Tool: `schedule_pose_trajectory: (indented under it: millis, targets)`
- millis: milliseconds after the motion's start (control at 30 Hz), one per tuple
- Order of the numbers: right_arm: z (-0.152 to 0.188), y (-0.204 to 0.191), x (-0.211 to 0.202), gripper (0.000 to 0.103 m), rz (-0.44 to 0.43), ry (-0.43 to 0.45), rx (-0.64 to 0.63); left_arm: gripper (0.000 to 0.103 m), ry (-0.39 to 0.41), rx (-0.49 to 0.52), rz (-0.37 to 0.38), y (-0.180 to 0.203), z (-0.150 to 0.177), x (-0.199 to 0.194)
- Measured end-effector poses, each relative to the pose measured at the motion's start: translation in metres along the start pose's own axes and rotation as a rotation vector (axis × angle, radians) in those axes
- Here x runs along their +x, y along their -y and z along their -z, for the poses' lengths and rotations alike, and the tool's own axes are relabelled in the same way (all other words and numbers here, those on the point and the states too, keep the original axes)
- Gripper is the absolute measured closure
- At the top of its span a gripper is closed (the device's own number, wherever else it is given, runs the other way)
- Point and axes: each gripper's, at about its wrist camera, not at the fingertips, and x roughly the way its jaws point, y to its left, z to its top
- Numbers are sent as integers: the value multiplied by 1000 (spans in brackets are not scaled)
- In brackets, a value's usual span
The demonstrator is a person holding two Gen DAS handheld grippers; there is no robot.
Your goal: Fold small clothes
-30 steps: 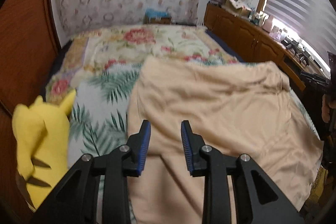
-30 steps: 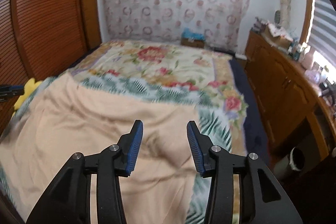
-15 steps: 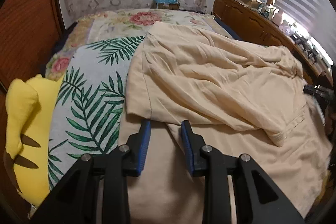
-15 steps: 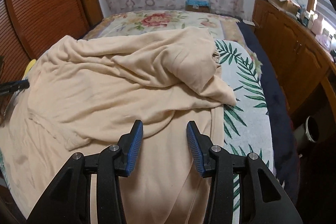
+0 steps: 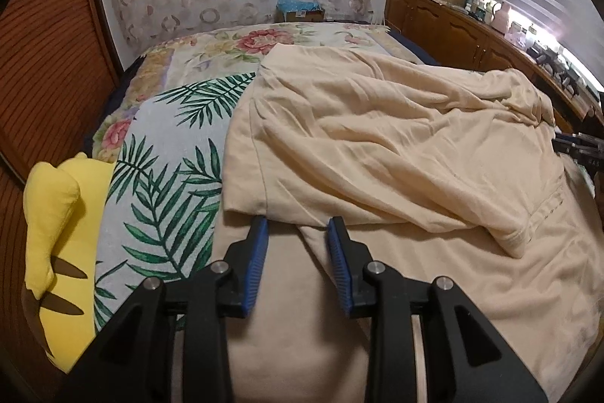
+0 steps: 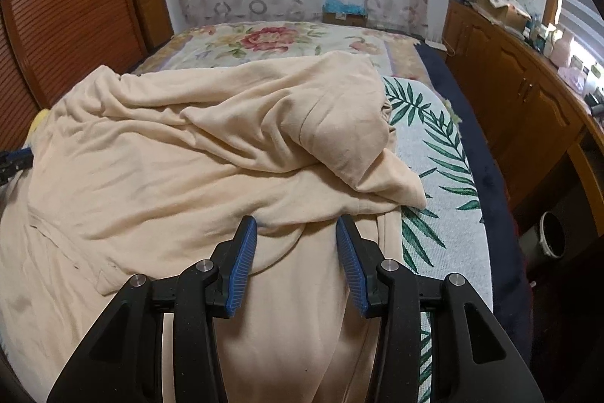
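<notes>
Under the folded-over upper layer of the cream garment (image 5: pixel 377 146), the fingertips of both grippers are partly hidden, so whether anything is caught there is hard to make out. The left gripper (image 5: pixel 297 225) has just been opening a little; its blue pads (image 5: pixel 256 263) stand apart over the lower cloth, pressing nothing. The right gripper (image 6: pixel 296 225) is likewise released, jaws wider. The garment lies spread across the palm-leaf bedspread (image 5: pixel 166 176) (its near hem is cut off by the frame). A yellow plush toy (image 5: pixel 56 233) sits at the bed's left edge, a wooden sideboard (image 6: pixel 528 93) along the right.
</notes>
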Motion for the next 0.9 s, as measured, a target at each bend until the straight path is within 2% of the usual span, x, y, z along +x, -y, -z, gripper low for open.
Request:
schedule_pose_trajectory:
  millis: [367,533,567,600,667,733,900]
  targets:
    - [0,0,0,58,3,1,-1,72,-9,-152,112,-17,-19,9]
    - [0,0,1,58,3,1,-1,72,2,-128,96,-12,-22,9]
    - [0,0,1,58,3,1,-1,79,6,-114,100,-9,-23,8]
    - [0,0,1,58,4,2,-2,90,2,-104,116,-7,-24,8]
    - [1,1,0,58,3,2,-1,99,1,-80,133,-2,-25,6]
    - [0,1,1,58,3,2,-2,103,38,-55,93,4,-27,-3]
    - [1,1,1,58,3,2,-2,103,119,-66,83,4,-30,-28]
